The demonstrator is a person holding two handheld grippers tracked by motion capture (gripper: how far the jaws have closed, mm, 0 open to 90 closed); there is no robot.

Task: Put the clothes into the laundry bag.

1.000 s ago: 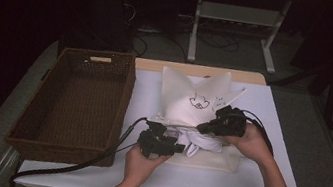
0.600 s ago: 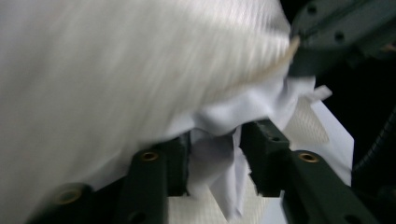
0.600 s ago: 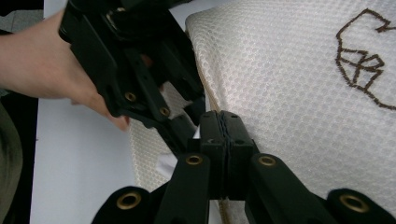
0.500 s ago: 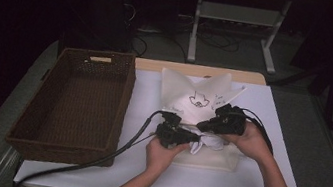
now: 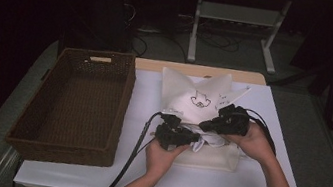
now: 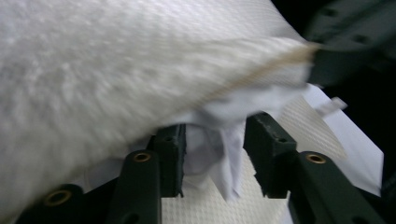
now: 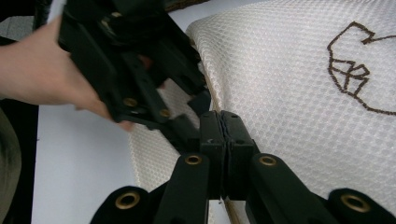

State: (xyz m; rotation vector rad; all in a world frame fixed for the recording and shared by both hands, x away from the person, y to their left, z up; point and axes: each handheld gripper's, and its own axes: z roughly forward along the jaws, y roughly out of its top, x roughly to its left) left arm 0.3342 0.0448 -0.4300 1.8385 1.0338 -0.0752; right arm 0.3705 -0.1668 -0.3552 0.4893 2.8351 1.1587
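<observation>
The mesh bag [image 5: 203, 104] lay on the white table [image 5: 149, 96], to the right of the brown wicker basket [image 5: 74, 104] and apart from it. It is cream, with a small dark embroidered outline [image 5: 200, 100] on its upper face; the far end stood up in two soft peaks.

Right gripper [image 5: 207, 126]: came in from the right at the near part of the bag. In the right gripper view its jaws were pressed together, pad against pad, with the bag's tan-bound edge [image 7: 215, 100] running down into the seam between them. Read as pinching the edge of the mesh bag [image 7: 299, 74]. The embroidery [image 7: 355, 70] lay on the mesh to the right of the jaws in that view.

Left gripper [image 5: 196, 139]: held at the near left of the bag, pointing right toward the other tool and just beside it. In the left gripper view the jaws stood partly spread, and they had just been opening again. A crumpled white cloth [image 6: 224, 154] hung between them; the left pad [image 6: 175, 149] seemed to touch it, the right pad [image 6: 266, 149] stood clear of it. No grip seen. The raised mesh layer [image 6: 116, 70] lay above the jaws, more mesh [image 6: 210, 205] below them, so the jaws sat at the bag's mouth.

In the right gripper view the left gripper [image 7: 140, 70] and its hand [image 7: 42, 74] were close by, at the bag's edge.
</observation>
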